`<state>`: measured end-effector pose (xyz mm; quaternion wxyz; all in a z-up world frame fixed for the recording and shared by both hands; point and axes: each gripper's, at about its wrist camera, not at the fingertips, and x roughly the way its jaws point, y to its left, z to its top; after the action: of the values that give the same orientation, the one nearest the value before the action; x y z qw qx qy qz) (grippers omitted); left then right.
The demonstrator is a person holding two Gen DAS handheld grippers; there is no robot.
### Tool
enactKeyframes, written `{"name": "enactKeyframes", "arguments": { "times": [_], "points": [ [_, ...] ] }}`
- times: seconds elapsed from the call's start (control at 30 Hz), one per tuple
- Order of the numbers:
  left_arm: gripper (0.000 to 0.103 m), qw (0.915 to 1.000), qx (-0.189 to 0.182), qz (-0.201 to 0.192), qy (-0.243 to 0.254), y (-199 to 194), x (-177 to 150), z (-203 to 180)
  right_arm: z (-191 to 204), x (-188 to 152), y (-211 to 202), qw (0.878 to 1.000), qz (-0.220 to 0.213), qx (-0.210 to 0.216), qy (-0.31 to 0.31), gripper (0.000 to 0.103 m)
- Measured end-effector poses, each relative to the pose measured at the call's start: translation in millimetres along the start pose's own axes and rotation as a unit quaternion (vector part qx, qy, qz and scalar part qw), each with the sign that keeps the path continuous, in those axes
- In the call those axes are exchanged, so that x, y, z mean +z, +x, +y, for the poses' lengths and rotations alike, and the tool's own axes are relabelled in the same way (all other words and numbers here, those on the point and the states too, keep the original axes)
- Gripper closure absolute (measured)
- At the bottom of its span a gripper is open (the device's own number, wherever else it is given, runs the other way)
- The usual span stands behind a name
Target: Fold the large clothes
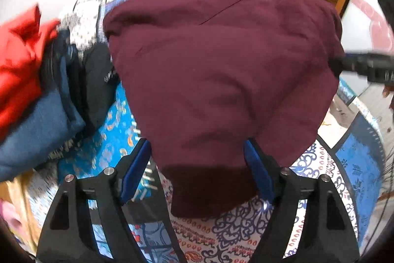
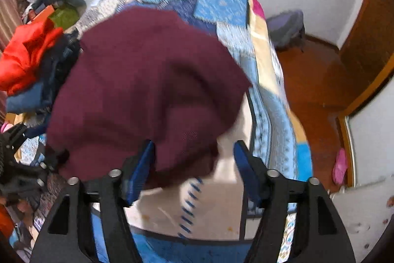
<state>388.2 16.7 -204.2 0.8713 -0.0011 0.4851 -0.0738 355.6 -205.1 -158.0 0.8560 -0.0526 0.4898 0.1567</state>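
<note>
A maroon garment (image 1: 216,70) lies folded in a broad bundle on the patterned bedspread (image 1: 246,233). My left gripper (image 1: 197,143) is open, its blue pads standing on either side of the garment's near corner without pinching it. In the right wrist view the same garment (image 2: 147,80) reaches down between the fingers of my right gripper (image 2: 194,143), which is also open: the cloth lies against the left pad, with a clear gap to the right pad. The right gripper's black body (image 1: 364,65) shows at the garment's right edge in the left wrist view.
A pile of clothes sits to the left on the bed: a red one (image 1: 17,61), a blue one (image 1: 37,130), a black one (image 1: 98,85). The bed's edge drops to a wooden floor (image 2: 315,80) at the right, where a pink slipper (image 2: 339,166) lies.
</note>
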Motion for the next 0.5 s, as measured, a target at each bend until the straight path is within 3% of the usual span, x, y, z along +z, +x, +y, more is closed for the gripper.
{"name": "enactKeyframes", "arguments": {
  "times": [0.13,0.37,0.5],
  "points": [
    [0.026,0.9996,0.002,-0.003,-0.026,-6.9,-1.9,14.5,-11.8,-2.9,-13.0,0.999,0.0,0.028,0.039,0.035],
    [0.025,0.9964,0.049,-0.054,-0.045,-35.5,8.3,36.2,7.2,17.1,-50.7,0.997,-0.063,0.048,0.012,0.035],
    [0.025,0.9935,0.047,-0.076,-0.071,-46.8,21.0,47.3,18.7,33.7,-51.4,0.995,-0.087,0.055,0.007,0.031]
  ]
}}
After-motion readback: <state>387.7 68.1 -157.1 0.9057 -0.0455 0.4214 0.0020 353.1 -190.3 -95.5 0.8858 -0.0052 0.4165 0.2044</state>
